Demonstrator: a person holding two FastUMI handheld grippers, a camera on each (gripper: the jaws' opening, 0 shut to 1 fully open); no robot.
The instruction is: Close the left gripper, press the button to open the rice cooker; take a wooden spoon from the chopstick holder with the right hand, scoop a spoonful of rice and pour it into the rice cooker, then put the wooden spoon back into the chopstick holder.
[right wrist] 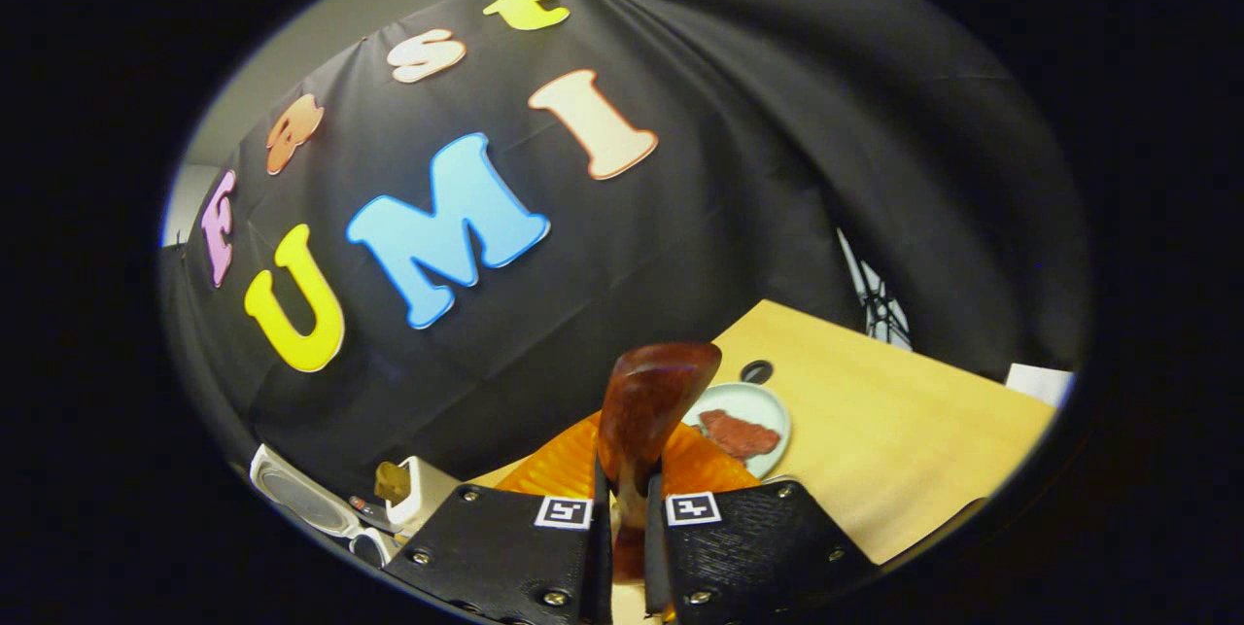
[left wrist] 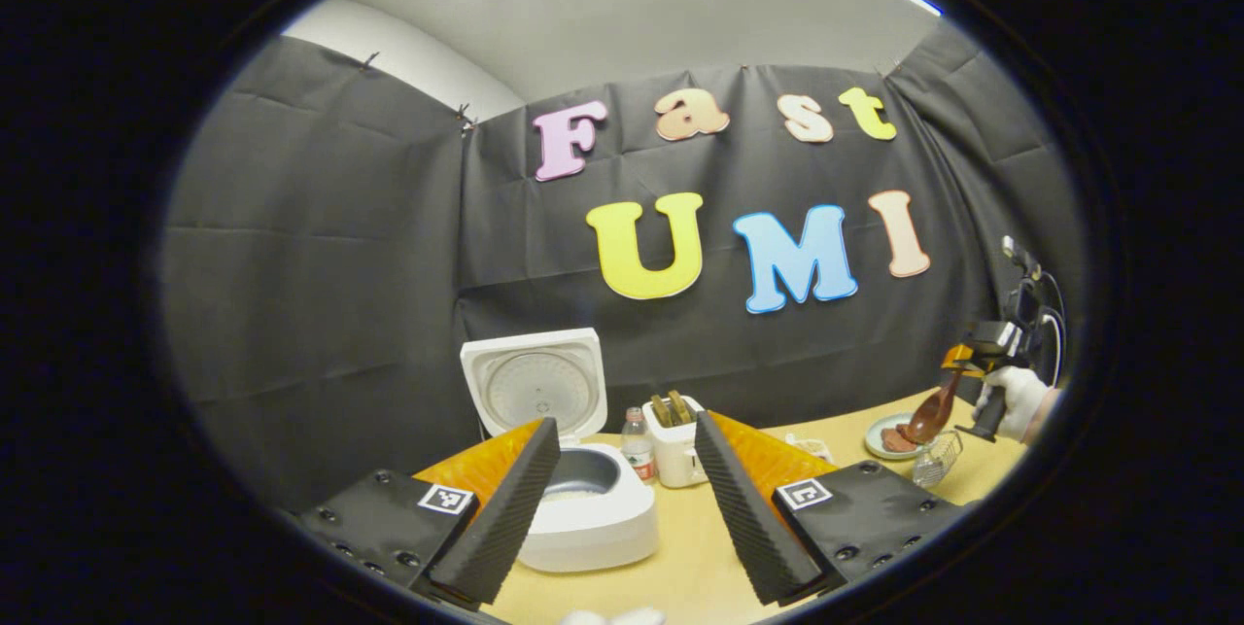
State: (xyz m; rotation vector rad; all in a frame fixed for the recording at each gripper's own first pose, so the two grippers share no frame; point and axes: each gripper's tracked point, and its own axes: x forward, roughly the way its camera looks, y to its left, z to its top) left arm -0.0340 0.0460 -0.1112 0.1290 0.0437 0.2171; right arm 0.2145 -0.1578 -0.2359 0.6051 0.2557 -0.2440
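Observation:
The white rice cooker [left wrist: 588, 508] stands on the table with its lid [left wrist: 535, 382] raised, inner pot showing. My left gripper [left wrist: 627, 499] is open, its fingers spread either side of the cooker's right half and a white chopstick holder [left wrist: 675, 450] with wooden handles. At far right, a gloved hand holds my right gripper [left wrist: 962, 367], shut on the wooden spoon [left wrist: 931, 414], bowl hanging over a plate. In the right gripper view, my right gripper [right wrist: 627, 508] clamps the spoon's handle, with the spoon [right wrist: 646, 401] rising in front. The cooker lid [right wrist: 296, 494] and holder [right wrist: 408, 494] sit low left.
A small plate [right wrist: 753, 406] with reddish-brown food lies on the wooden table [right wrist: 894, 431]. A small water bottle [left wrist: 638, 445] stands between cooker and holder. A wire basket [left wrist: 938, 458] sits near the plate. Black cloth walls close the back and sides.

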